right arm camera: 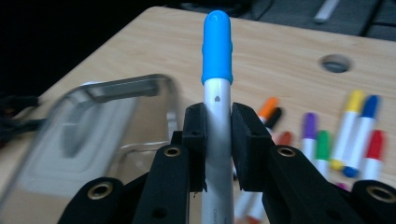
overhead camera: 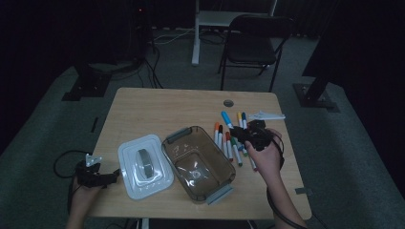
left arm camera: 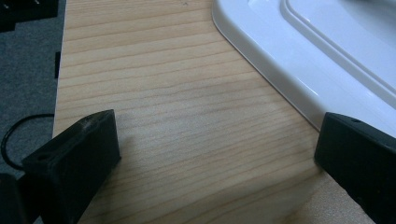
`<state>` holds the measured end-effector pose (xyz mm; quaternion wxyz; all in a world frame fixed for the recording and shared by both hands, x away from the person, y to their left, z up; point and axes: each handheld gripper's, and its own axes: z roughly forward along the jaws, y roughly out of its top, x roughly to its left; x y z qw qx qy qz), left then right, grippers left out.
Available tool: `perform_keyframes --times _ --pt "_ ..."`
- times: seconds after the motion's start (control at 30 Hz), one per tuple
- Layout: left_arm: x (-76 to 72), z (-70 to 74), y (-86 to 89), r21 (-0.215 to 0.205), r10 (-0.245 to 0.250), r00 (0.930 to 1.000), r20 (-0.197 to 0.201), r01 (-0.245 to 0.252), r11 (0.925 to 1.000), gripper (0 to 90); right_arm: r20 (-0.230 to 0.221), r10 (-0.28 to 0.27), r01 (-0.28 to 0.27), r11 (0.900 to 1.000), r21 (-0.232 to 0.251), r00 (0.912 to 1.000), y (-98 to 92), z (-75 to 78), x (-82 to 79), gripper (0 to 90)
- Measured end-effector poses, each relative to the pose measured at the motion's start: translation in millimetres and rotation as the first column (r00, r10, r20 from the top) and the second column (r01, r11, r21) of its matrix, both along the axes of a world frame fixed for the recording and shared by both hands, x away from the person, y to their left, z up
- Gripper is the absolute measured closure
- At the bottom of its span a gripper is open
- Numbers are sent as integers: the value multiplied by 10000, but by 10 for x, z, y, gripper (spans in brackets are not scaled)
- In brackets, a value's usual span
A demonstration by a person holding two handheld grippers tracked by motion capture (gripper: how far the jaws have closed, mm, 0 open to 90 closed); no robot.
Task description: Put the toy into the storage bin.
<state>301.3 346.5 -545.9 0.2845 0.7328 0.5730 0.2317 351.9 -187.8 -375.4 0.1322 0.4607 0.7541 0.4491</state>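
Observation:
My right gripper (overhead camera: 247,134) (right arm camera: 218,140) is shut on a white marker with a light-blue cap (overhead camera: 226,117) (right arm camera: 217,51), held a little above the table with the cap pointing away from the hand. Several other coloured markers (overhead camera: 232,144) (right arm camera: 346,135) lie on the wood beneath and beside it. A brown see-through container (overhead camera: 177,135) (right arm camera: 116,93) stands open just left of them. Its white lid (overhead camera: 144,167) (left arm camera: 327,60) lies flat further left. My left gripper (overhead camera: 113,175) (left arm camera: 217,140) rests at the table's front left edge, open, with bare wood between its jaws and the lid's rim beside one jaw.
The wooden table (overhead camera: 157,105) has a round cable hole (overhead camera: 228,103) (right arm camera: 336,63) near its far edge. A small white object (overhead camera: 266,116) lies at the far right. A black chair (overhead camera: 253,40) and stand legs are on the floor beyond. A cable (overhead camera: 62,160) loops off the left edge.

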Motion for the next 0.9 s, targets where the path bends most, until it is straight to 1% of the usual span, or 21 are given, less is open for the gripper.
perform_keyframes --times 0.07,0.13,0.23,0.3,0.33,0.43,0.47,0.5,0.57,0.6,0.63,0.67,0.7,0.73,0.8,0.83,0.87,0.9 --pt "0 0 0 -4 1 10000 0 -1 10000 5 -58 94 -93 9999 83 9999 38 11 -20 767" --pt "0 0 0 -4 1 10000 -1 -1 10000 5 -126 436 -436 9990 28 9990 159 32 -68 767" --pt "0 0 0 -2 1 10000 0 -1 10000 5 -119 740 -740 9972 -57 9972 303 41 -112 768" --pt "0 0 0 -11 1 10000 -7 -1 10000 5 -216 1109 -1110 9938 -28 9936 442 27 -135 767" --pt "-1 0 -1 -11 4 10000 -10 -4 10000 5 -216 1109 -1110 9938 -28 9936 442 27 -135 767" --pt "-1 0 -1 -10 3 10000 -12 -3 10000 5 -422 1527 -1530 9882 -53 9874 582 -8 -157 767" --pt "-1 0 -1 -11 3 10000 -12 -3 10000 5 -574 1754 -1753 9845 66 9828 665 -33 -167 767" --pt "-1 0 -1 -11 4 10000 -13 -4 10000 5 -643 1852 -1852 9827 66 9806 704 -44 -172 767" --pt "-1 0 -1 -10 4 10000 -13 -4 10000 5 -643 1852 -1852 9827 66 9806 704 -44 -172 767" --pt "-1 0 -1 -11 3 10000 -13 -3 10000 5 -713 1945 -1947 9809 41 9783 742 -54 -176 767" --pt "-1 0 -1 -10 4 10000 -13 -4 10000 5 -847 2189 -2200 9755 -45 9721 862 -87 -192 767" --pt "-1 0 0 -8 1 10000 -14 -2 10000 5 -896 2276 -2290 9734 -46 9696 899 -98 -198 767" --pt "-1 0 0 -9 3 10000 -14 -3 10000 5 -896 2276 -2290 9734 -46 9696 899 -98 -198 767" --pt "-1 0 -1 -10 4 10000 -14 -4 10000 5 -1030 2415 -2437 9698 -91 9649 947 -116 -200 767" --pt "-1 0 -1 -11 4 10000 -13 -4 10000 5 -1208 2549 -2589 9657 -184 9594 1026 -154 -199 767" --pt "-1 0 -1 -9 4 10000 -11 -4 10000 5 -1375 2597 -2662 9634 -306 9558 1091 -198 -185 767" --pt "-1 0 -1 -11 5 10000 -7 -5 10000 5 -1375 2597 -2662 9634 -306 9558 1091 -198 -185 767" --pt "-1 -1 -1 -17 9 10000 -1 -9 10000 5 -1487 2611 -2692 9624 -371 9538 1113 -215 -177 767"
